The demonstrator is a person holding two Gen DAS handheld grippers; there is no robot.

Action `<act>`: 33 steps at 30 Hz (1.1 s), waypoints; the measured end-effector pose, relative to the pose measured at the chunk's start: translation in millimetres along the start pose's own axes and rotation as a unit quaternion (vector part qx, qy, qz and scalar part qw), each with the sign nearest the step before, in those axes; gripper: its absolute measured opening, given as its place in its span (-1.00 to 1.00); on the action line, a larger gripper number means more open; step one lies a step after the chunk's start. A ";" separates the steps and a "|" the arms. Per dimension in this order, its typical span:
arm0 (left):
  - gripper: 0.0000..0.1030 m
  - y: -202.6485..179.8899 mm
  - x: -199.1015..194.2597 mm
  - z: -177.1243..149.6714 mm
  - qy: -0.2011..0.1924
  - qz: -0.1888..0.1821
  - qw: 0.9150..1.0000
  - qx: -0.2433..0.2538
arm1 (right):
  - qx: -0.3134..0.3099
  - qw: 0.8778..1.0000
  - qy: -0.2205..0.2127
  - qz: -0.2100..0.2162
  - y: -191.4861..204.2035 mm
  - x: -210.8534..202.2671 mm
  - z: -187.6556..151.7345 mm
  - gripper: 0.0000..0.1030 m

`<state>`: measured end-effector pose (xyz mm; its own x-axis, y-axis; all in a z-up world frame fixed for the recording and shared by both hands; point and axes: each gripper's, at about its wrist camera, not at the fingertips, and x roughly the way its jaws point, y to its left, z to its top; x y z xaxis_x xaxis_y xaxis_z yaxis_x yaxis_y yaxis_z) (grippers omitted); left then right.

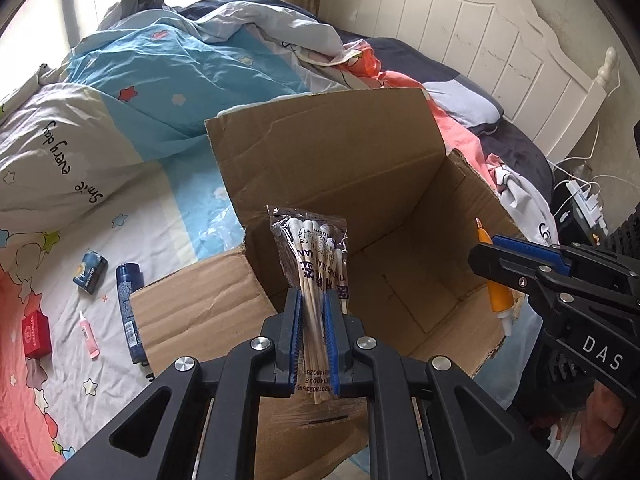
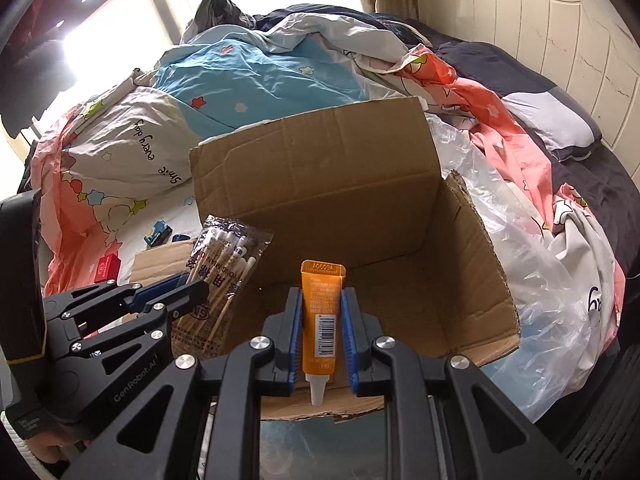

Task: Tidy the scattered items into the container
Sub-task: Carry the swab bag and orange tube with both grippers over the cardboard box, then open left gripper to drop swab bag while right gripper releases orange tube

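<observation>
Cardboard box (image 1: 360,184) gapes below us, left gripper (image 1: 312,300) pinching the swab packet (image 1: 316,256), right gripper (image 2: 322,300) clamping the orange tube (image 2: 322,316); releasing near its rim risks spills.

Your work surface is the bed (image 1: 188,216), covered by a star-print sheet in white, blue and coral. The open cardboard box (image 1: 340,168) sits on it, one flap lying flat toward the loose items. Left of that flap you have a dark blue tube (image 1: 130,312), a small blue box (image 1: 90,272), a red box (image 1: 37,333) and a pink tube (image 1: 89,335). A crumpled duvet (image 1: 168,64) is piled behind; a clear plastic bag (image 2: 516,264) lies right of the box.
</observation>
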<state>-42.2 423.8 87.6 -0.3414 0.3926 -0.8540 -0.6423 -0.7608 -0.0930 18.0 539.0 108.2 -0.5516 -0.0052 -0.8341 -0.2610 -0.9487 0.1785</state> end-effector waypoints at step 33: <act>-0.03 -20.0 33.6 10.2 0.012 0.004 1.000 -0.002 | -0.003 1.000 0.010 -0.010 -14.5 18.8 -1.5 -0.66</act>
<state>-47.8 457.5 66.0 -0.3304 0.3737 -0.8667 -0.6371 -0.7658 -0.0874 12.6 552.2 89.1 -0.5303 0.0067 -0.8478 -0.2672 -0.9503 0.1596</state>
